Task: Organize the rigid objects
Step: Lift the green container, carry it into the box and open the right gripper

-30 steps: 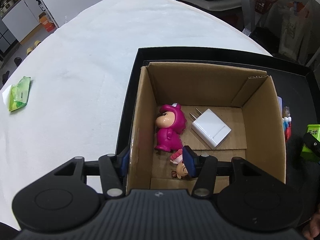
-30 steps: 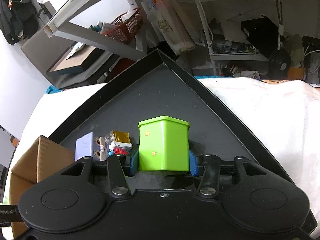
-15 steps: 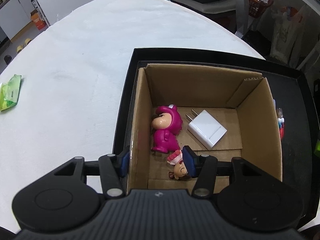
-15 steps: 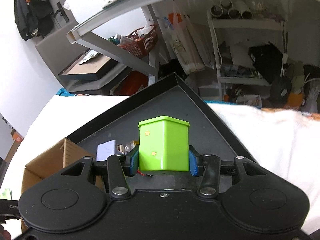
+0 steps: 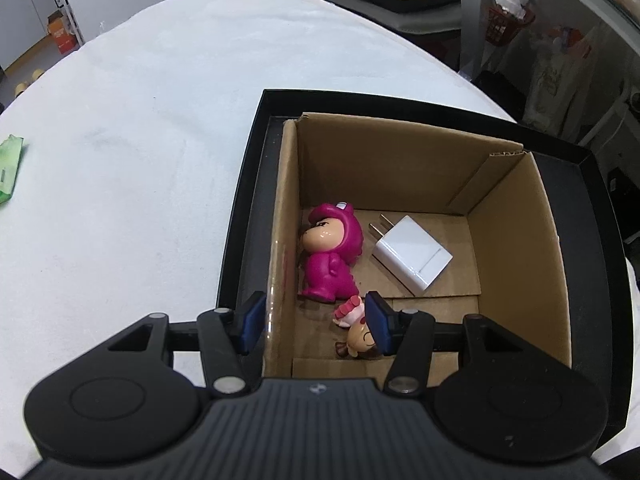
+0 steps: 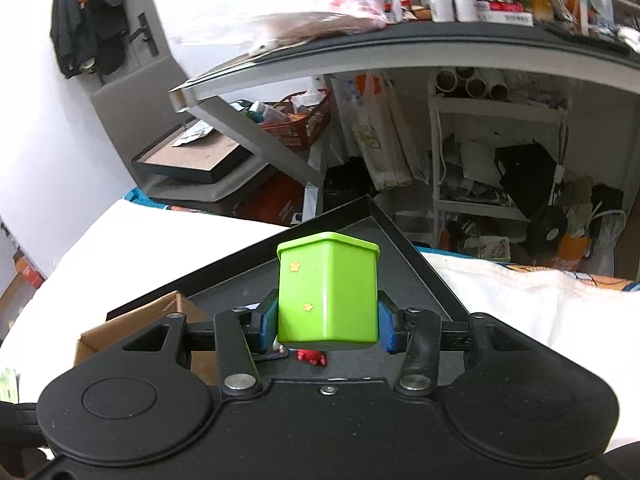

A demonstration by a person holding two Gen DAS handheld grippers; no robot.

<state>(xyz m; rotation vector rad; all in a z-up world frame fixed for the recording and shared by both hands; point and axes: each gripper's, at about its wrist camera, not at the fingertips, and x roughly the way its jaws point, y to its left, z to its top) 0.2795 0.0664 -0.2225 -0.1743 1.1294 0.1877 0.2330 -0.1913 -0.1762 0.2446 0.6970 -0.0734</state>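
A lime-green cube-shaped container (image 6: 328, 292) with small yellow stars hangs above the black tray (image 6: 404, 256), with my right gripper (image 6: 328, 326) shut on its lower sides. In the left wrist view an open cardboard box (image 5: 516, 248) stands in the black tray (image 5: 248, 200). Inside lie a magenta figurine (image 5: 330, 256), a white plug charger (image 5: 412, 254) and a small doll (image 5: 358, 336). My left gripper (image 5: 314, 326) is open and straddles the box's left wall, one pad outside and one inside by the doll.
A green packet (image 5: 8, 176) lies on the white tablecloth at the far left. A small red item (image 6: 312, 356) shows under the held cube. Beyond the table stand shelves, a desk and a red basket (image 6: 296, 124). The box corner (image 6: 132, 328) is at the right gripper's left.
My right gripper has risen with the green cube and tipped upward, so the small items on the tray have dropped behind it. The left gripper has tilted a little at the box wall.
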